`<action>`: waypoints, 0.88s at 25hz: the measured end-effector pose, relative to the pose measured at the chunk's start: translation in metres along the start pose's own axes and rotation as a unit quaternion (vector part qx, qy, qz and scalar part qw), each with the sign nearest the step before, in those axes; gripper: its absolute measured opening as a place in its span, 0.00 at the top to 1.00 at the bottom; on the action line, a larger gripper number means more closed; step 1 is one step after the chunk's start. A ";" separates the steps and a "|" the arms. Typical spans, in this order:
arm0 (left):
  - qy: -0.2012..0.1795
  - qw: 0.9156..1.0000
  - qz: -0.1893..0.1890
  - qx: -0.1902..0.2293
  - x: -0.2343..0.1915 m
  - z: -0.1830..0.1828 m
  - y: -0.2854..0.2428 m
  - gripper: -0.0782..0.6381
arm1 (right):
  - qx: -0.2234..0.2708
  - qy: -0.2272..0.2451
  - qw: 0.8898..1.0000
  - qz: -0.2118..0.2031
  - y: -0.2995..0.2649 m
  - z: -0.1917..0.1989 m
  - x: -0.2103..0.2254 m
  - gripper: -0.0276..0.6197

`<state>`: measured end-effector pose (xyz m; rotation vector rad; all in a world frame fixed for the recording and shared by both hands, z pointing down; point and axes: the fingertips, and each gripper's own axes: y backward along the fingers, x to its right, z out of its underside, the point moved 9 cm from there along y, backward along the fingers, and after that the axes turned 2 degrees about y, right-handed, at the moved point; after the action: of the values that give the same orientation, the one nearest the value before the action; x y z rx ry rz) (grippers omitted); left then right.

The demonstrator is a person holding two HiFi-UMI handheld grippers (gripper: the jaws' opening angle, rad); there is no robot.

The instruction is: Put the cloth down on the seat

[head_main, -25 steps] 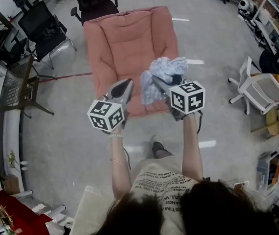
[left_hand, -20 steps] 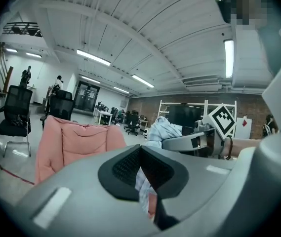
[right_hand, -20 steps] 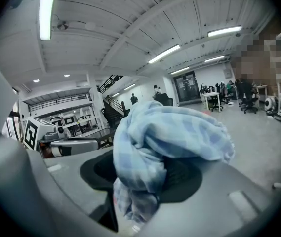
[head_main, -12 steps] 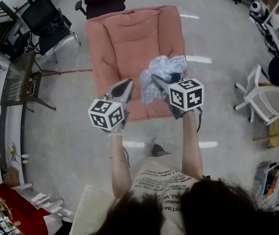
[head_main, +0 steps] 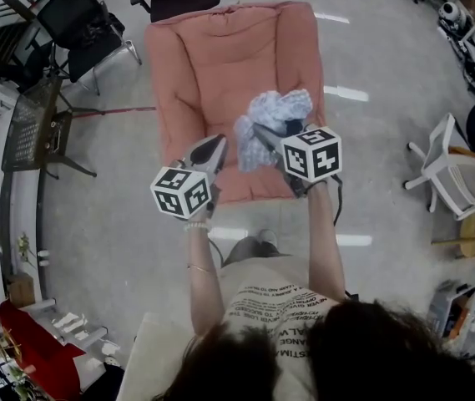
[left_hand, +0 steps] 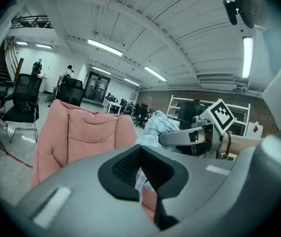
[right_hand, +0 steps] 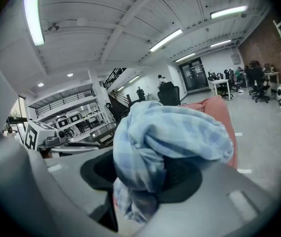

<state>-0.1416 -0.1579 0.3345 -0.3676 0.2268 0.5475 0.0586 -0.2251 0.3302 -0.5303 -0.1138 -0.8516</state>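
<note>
Bunched blue cloth (head_main: 272,114) sits clamped between the right gripper (head_main: 264,134) fingers, spread wide around it, over the pink seat (head_main: 208,65) near its front edge; left gripper (head_main: 214,144) fingers together, empty, just beside; bare cushion beyond

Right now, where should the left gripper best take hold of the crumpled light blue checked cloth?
I would grip the loose fold hanging beside the right gripper, coming from the left. The crumpled light blue checked cloth is bunched over those jaws, and this fold faces the left gripper.
</note>
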 end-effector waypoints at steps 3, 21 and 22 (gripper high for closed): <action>0.011 1.000 -0.004 -0.009 -0.013 0.005 -0.003 0.89 | -0.010 -0.008 1.000 -0.007 -0.016 0.004 0.001 0.62; 0.056 0.996 0.023 -0.071 -0.083 0.026 -0.038 0.89 | -0.063 -0.045 0.997 -0.014 -0.097 0.010 0.017 0.62; 0.058 0.995 0.027 -0.074 -0.088 0.027 -0.041 0.89 | -0.064 -0.044 0.997 -0.014 -0.102 0.009 0.019 0.62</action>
<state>-0.1889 -0.2205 0.3971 -0.5399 0.3105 0.5983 -0.0038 -0.2886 0.3845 -0.6886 -0.1489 -0.8677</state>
